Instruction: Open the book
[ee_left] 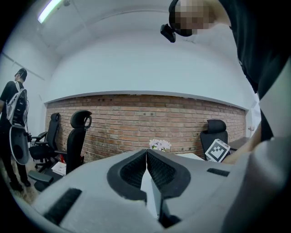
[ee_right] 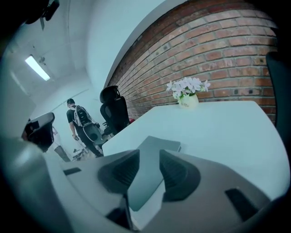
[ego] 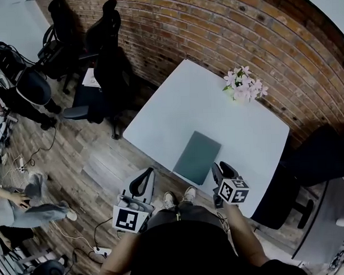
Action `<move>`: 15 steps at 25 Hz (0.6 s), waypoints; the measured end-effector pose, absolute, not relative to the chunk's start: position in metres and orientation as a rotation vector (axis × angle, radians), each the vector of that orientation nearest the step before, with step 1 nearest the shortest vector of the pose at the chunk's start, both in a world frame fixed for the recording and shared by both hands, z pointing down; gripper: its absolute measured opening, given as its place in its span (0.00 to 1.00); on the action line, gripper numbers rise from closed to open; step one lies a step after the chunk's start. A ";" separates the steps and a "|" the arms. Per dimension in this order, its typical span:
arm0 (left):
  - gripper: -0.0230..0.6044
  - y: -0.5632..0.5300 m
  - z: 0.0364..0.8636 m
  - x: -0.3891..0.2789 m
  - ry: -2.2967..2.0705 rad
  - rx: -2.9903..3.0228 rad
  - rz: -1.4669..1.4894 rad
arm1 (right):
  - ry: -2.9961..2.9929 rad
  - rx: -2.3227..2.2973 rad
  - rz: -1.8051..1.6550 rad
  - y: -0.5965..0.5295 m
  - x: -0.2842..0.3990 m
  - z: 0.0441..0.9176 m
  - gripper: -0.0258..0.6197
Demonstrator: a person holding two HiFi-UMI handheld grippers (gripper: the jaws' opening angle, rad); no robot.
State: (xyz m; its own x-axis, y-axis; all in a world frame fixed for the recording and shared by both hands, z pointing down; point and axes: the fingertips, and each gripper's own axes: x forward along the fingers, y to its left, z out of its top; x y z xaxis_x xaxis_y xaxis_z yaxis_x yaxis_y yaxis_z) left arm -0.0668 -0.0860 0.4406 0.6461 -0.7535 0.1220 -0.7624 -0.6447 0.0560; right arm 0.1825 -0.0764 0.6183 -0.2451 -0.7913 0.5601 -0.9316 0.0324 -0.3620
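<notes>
**Closing in on the shut book**

My right gripper (ee_right: 149,154) has its jaws apart with nothing between the pads. Through the gap in the right gripper view I see the book (ee_right: 159,145), which lies ahead of the tips and is not touched. In the head view this gripper sits at lower centre-right, tilted down toward the near right corner of the book and just beside it.

My left gripper (ee_left: 146,152) has its jaws pressed together on nothing. It sits at the lower left of the head view, off the worktop's (ego: 204,105) near edge and apart from the book.

The book is closed and lies flat on the white worktop close to its near edge, with its dark grey-green cover up. A pot of pale flowers (ego: 244,85) stands at the far corner, well apart from it. Office chairs (ego: 104,57) line the brick wall at upper left.

I judge this to be the approach: the cover is not yet lifted. Next I need to bring one jaw to the free edge of the cover, slip under it without catching the pages, and swing it over. I cannot tell which long side is the spine. The left gripper may have to steady the book so it doesn't slide.
</notes>
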 end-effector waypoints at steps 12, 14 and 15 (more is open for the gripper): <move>0.08 -0.088 0.447 -0.071 -1.310 2.721 0.187 | -1.959 1.727 1.316 -0.079 0.177 0.697 0.32; 0.08 -0.088 0.448 -0.072 -1.318 2.714 0.193 | -1.945 1.723 1.347 -0.079 0.176 0.703 0.32; 0.08 -0.088 0.449 -0.072 -1.323 2.710 0.195 | -1.939 1.720 1.359 -0.078 0.176 0.706 0.32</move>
State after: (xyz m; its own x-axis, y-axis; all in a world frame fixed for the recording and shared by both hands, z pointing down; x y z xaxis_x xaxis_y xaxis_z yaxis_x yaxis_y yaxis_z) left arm -0.0721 -0.0882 0.4486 0.6100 -0.7744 0.1676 -0.7899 -0.6112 0.0506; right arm 0.1759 -0.0782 0.7059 -0.2942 -0.6711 0.6806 -0.8687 -0.1093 -0.4832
